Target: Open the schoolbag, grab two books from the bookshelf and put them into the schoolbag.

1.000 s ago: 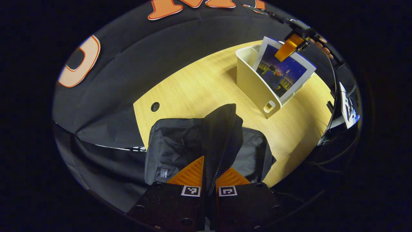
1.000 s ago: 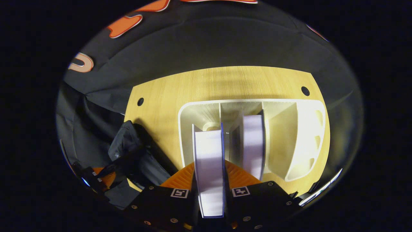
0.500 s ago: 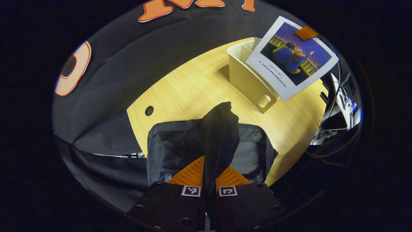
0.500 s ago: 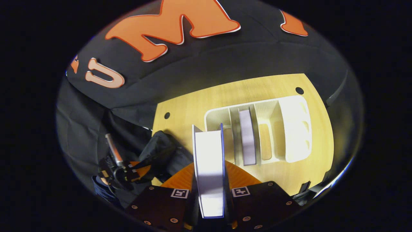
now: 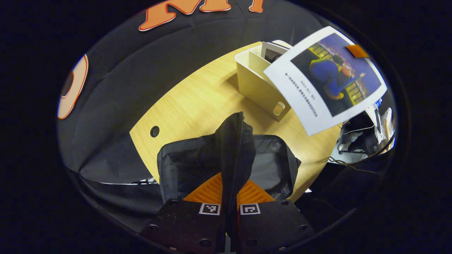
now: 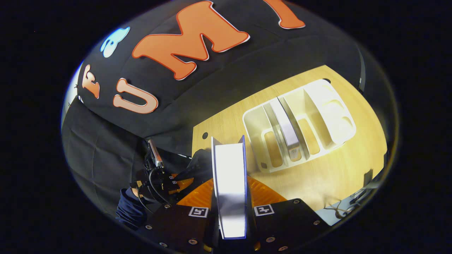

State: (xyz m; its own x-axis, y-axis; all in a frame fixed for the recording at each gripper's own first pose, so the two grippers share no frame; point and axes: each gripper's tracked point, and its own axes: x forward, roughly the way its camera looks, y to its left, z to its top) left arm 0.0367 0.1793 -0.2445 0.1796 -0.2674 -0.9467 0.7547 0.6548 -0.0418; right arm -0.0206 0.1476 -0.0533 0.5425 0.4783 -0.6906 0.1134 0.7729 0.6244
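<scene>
My left hand-held gripper (image 5: 229,192) is closed on the zipper flap (image 5: 235,148) of the schoolbag (image 5: 268,165), holding it open at lower centre. My right hand-held gripper (image 6: 229,190) clamps the first book (image 6: 229,183), in the air left of the bookshelf (image 6: 317,106). I judge the next move is to lower it into the opening; the second book (image 6: 287,127) stands in the shelf.

Black schoolbag (image 5: 197,165) open; book (image 5: 326,79) aloft; second book (image 6: 286,129) shelved.
</scene>
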